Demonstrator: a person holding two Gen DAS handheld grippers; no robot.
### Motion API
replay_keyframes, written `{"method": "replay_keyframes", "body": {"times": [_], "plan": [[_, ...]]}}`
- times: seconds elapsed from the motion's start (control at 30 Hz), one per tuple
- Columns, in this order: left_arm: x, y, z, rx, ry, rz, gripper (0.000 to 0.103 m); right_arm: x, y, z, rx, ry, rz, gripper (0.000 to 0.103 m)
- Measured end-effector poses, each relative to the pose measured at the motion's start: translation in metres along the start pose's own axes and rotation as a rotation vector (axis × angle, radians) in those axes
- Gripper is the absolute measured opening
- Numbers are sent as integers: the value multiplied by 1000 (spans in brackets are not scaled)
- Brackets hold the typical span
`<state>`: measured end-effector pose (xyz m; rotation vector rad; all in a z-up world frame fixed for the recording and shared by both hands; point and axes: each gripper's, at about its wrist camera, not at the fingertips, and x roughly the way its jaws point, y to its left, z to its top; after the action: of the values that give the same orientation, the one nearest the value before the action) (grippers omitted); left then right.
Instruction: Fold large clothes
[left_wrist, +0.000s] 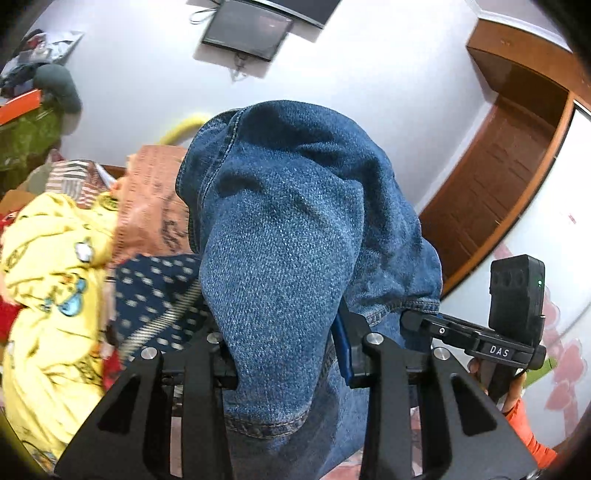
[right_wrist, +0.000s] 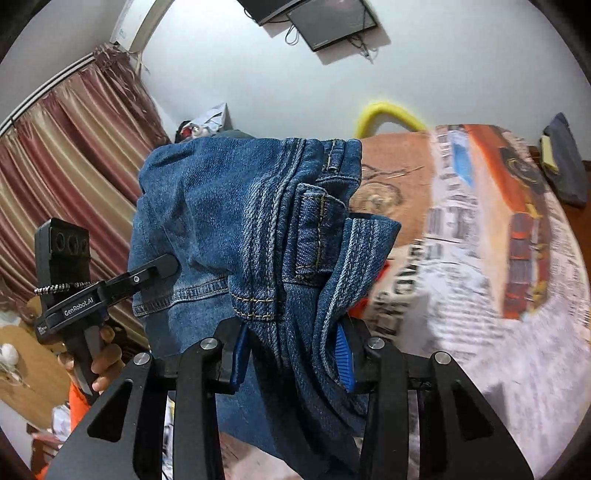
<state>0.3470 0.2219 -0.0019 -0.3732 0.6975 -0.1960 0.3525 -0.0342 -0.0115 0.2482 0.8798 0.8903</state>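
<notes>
A pair of blue denim jeans (left_wrist: 280, 221) is held up in the air between both grippers. In the left wrist view my left gripper (left_wrist: 288, 354) is shut on a bunched hem part, and cloth hides its left pad. My right gripper (left_wrist: 413, 317) bites the denim edge at the right, held by a hand in an orange sleeve (left_wrist: 517, 410). In the right wrist view my right gripper (right_wrist: 291, 360) is shut on folds of the jeans (right_wrist: 221, 206) near a belt loop, with blue pads (right_wrist: 343, 354) pressing the cloth. My left gripper (right_wrist: 166, 264) clamps the denim at the left.
A bed with a newspaper-print sheet (right_wrist: 461, 240) lies below and ahead. A heap of clothes sits at the left: a yellow printed garment (left_wrist: 48, 280) and a navy dotted cloth (left_wrist: 155, 295). There is a wooden door (left_wrist: 498, 177) at the right, striped curtains (right_wrist: 74, 147) at the left, and a wall monitor (left_wrist: 247, 29).
</notes>
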Motion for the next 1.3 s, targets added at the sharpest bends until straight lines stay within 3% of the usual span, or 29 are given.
{"method": "replay_keyframes", "body": {"times": [0.23,0.43,0.5,0.6,0.77,0.93,1.13,1.2,1.3], "plan": [[26,73,-2,-96,44,62,35,91,-11,11,65,82,25,35],[94,147,-10,-206,169,114,37,175,-52,14,145,184,-25,35],[120,168,-17,-220,197,147,44,194,-66,12,160,198,-49,37],[137,184,-23,-224,178,177,57,208,-77,10,131,190,-98,47],[140,199,-28,-305,203,117,62,206,-78,3,72,197,-139,57],[116,170,-31,-163,164,259,62,178,-48,1,-8,184,-202,59],[90,120,-53,84,167,416,69,146,-1,-13,-229,44,-333,65],[86,112,-65,119,179,427,78,149,5,-18,-262,55,-345,72],[81,110,-82,119,196,454,85,162,2,-31,-286,130,-366,73]]}}
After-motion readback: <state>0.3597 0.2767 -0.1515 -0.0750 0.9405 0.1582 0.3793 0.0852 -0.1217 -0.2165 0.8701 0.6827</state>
